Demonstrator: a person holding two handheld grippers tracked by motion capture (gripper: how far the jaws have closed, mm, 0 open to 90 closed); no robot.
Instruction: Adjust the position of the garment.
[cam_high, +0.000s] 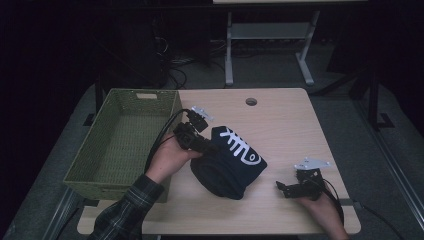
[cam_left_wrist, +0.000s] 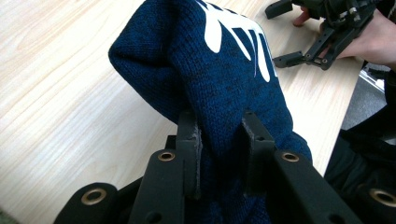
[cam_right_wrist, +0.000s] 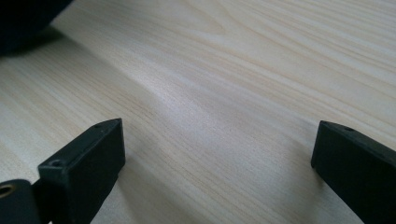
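A dark blue knit garment with a white fishbone print lies bunched in the middle of the wooden table. My left gripper is shut on its left edge; in the left gripper view both jaws pinch a thick fold of the blue knit, lifted off the tabletop. My right gripper rests near the table's front right, jaws spread wide with nothing between them. The right gripper view has bare wood between its black fingertips, and my right gripper also appears far off in the left gripper view.
A green woven basket stands at the table's left side, right beside my left hand, with nothing visible inside. A round cable hole sits near the far edge. Beyond the table stand a desk frame and loose cables on the floor.
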